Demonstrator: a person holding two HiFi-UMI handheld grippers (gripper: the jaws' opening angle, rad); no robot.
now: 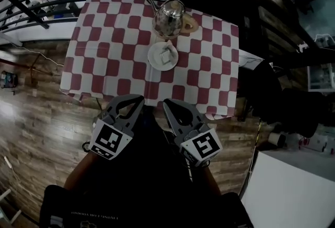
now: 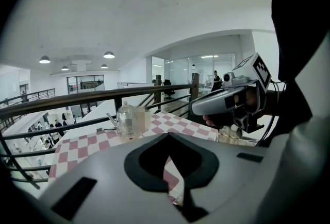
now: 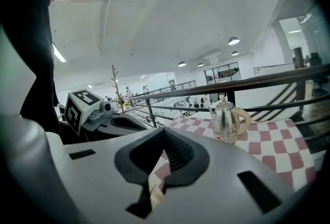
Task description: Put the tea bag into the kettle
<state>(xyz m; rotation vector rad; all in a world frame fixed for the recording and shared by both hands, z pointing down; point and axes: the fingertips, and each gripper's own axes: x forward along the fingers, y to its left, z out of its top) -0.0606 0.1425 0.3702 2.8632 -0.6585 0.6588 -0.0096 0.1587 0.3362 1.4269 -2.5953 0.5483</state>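
Both tools are hovering close to the near edge of the counter (image 1: 104, 67), side by side and slightly apart. The left tool (image 1: 135, 101) and the right tool (image 1: 168, 104) are each keeping their jaws pressed together. Nothing is pinched in either one, and only checked cloth is showing through the opening behind the tips.

The tea bag (image 1: 167, 56) is lying as a small pale packet on a round white plate (image 1: 154, 60) toward the far side of the counter, well apart from both tools. Just beyond the plate, the kettle (image 1: 168, 18) is standing upright near the far edge, shiny-bodied, with a beige handle pointing to the right in the head view.

A red-and-white checked cloth (image 1: 204, 90) is covering the counter and hanging over its near edge. A black metal railing (image 2: 103, 96) is running right behind the far edge. Brown wood-plank floor (image 1: 31, 127) is spreading out to the left, and a plain white surface (image 1: 293, 190) is filling the lower right corner of the head view.

Past the railing, the room is dropping away to a lower level where several people (image 2: 56, 126) are standing. A white ceiling (image 2: 129, 22) with round lamps (image 2: 109, 55) is arching overhead, and glass-walled rooms (image 2: 206, 68) are lining the far side.
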